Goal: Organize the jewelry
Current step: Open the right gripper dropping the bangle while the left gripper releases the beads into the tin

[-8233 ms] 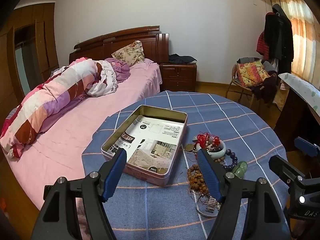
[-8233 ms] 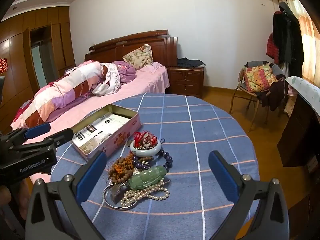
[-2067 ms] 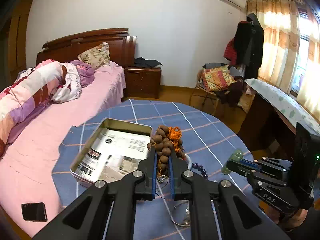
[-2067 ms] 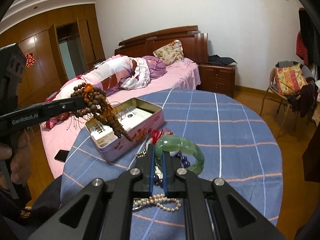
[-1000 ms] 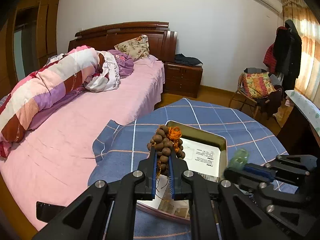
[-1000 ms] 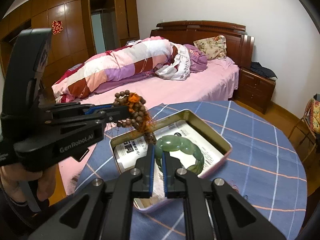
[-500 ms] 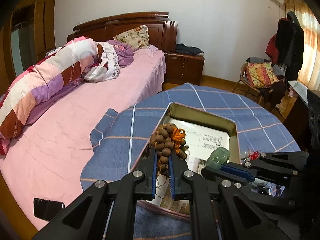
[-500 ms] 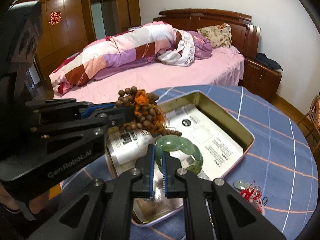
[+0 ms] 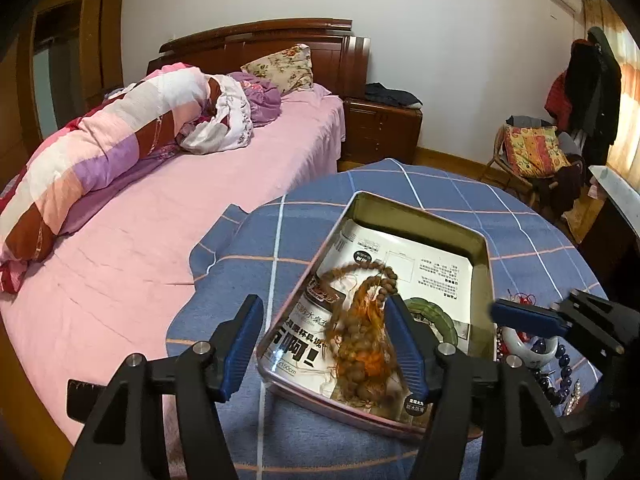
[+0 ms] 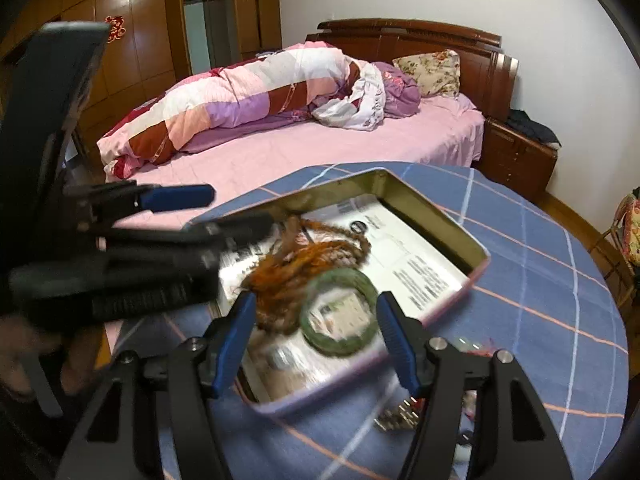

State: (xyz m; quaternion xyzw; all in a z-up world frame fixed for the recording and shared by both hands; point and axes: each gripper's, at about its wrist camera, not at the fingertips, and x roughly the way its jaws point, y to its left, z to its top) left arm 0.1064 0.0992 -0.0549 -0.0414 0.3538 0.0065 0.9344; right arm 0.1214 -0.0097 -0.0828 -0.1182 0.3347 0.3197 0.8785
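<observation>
Both the left tool (image 9: 326,346) and right tool (image 10: 314,342) are being held spread over the tin (image 9: 482,248), beads (image 9: 362,344) and bangle (image 10: 340,312) lying inside.

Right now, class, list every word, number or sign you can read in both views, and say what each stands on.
"150cm": small print at the near edge of the printed paper lining the tin.
"啊!": large black characters on the same paper; the characters beside them are unclear.
Remaining print on the paper: too small to read.
Red sign on the wardrobe door: too blurred to read.
</observation>
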